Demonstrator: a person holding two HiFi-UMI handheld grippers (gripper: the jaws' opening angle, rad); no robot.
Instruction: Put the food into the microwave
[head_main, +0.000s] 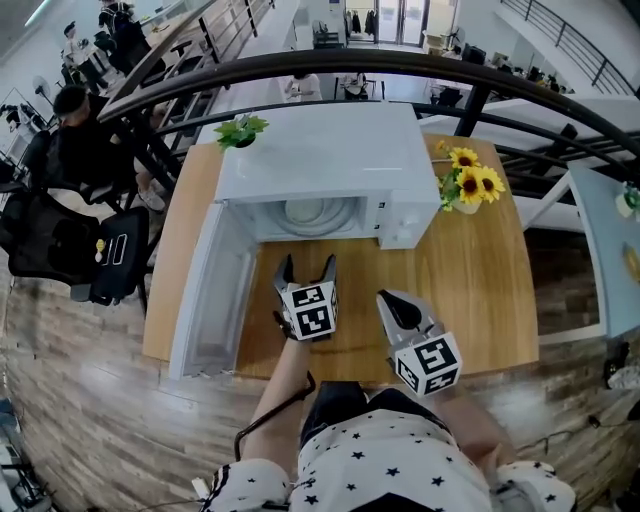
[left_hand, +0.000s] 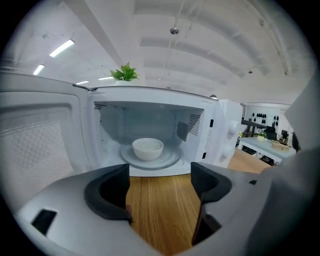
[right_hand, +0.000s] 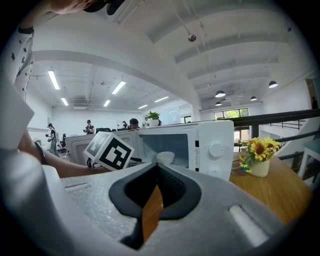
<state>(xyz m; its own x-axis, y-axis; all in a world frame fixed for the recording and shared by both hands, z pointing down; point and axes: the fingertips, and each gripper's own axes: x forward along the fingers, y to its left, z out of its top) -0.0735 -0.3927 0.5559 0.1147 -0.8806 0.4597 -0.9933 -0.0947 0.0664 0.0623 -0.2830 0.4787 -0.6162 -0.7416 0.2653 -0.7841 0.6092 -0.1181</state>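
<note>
bowl (left_hand: 147, 148), white and likely the carrier of the food, sits straight ahead of the left hand-held gripper (left_hand: 161, 176), well apart from it, inside the microwave (left_hand: 150, 102). whether it has food in it cannot be told.

nearest, that gripper's two dark jaws stand apart with only the wooden table (left_hand: 162, 215) showing between them. it is released and holds nothing, which fits a bowl already set down. the bare left forearm reaches out from the body toward the oven mouth, with the gripper tipped a little downward and its marker cube on top.

the right hand-held gripper (right_hand: 157, 172) hangs just to the right and a bit nearer the body. its jaws are clenched to a thin slit and empty, angled toward the microwave's control side.

beyond the left jaws, the bowl rests centred on the glass turntable (left_hand: 167, 159). the door (left_hand: 40, 145) hangs wide open to the left of that gripper, probably to keep the cavity reachable; shutting it looks like the step left.

farther off, a small green plant (left_hand: 124, 73) stands on the microwave's top, and sunflowers (right_hand: 260, 150) stand to its right.
</note>
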